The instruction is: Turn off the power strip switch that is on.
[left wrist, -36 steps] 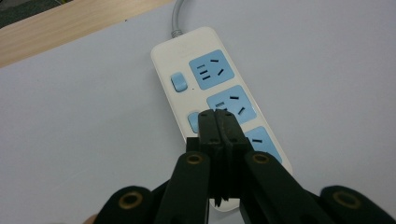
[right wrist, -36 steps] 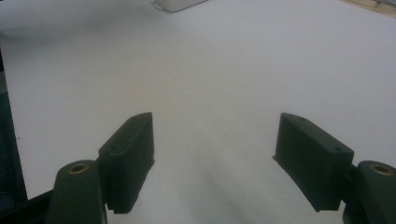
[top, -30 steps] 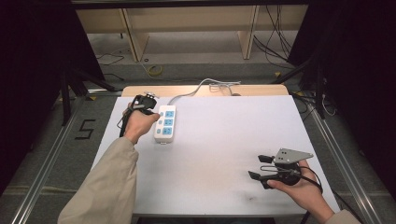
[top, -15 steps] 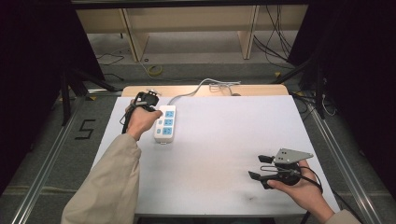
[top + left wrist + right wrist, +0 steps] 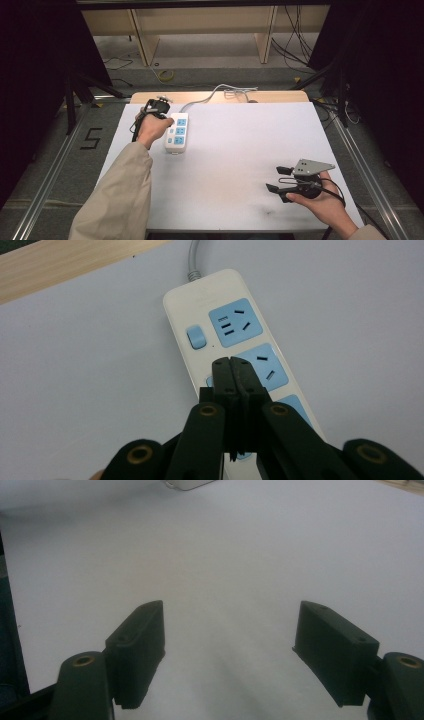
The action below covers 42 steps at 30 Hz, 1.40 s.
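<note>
A white power strip (image 5: 178,132) with blue sockets lies at the back left of the white tabletop (image 5: 250,140), its grey cord (image 5: 215,92) running off the far edge. In the left gripper view my left gripper (image 5: 233,364) is shut with nothing between its jaws, its tips just over the strip (image 5: 240,325) beside the middle socket, below the blue switch (image 5: 196,337). The hand (image 5: 150,129) holding it sits left of the strip. My right gripper (image 5: 275,179) rests open near the front right, pointing left, with bare table between its jaws (image 5: 231,611).
A wooden strip (image 5: 270,95) borders the table's far edge. Beyond it are shelf legs and cables on the floor. The strip's near end (image 5: 187,484) peeks in at the top of the right gripper view. Metal rails run along both sides of the table.
</note>
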Each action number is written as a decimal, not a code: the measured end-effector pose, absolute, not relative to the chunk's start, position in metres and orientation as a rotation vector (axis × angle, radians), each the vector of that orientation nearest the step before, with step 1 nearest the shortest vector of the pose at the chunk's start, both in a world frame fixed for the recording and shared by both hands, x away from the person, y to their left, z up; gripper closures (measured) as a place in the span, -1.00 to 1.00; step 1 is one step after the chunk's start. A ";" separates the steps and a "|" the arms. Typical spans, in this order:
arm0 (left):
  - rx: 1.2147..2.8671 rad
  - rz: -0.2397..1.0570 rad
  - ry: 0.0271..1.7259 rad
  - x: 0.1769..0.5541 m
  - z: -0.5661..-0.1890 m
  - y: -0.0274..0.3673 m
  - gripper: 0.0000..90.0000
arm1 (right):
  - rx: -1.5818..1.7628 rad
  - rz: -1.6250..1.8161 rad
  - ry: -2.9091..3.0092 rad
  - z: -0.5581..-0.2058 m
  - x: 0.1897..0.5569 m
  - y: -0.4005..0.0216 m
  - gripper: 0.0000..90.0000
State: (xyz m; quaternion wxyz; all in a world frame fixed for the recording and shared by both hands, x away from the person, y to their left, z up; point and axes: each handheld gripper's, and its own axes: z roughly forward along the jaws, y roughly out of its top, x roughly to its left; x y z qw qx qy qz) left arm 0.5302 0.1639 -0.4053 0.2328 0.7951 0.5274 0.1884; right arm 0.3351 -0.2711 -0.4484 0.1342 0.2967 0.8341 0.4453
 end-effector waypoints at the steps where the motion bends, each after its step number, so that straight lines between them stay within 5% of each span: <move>1: 2.183 0.514 1.454 0.531 -0.406 0.164 1.00 | 0.860 1.291 2.418 -0.448 0.335 -0.271 -0.37; 42: 2.221 0.466 1.511 0.548 -0.430 0.158 1.00 | 0.863 1.290 2.428 -0.449 0.335 -0.271 -0.37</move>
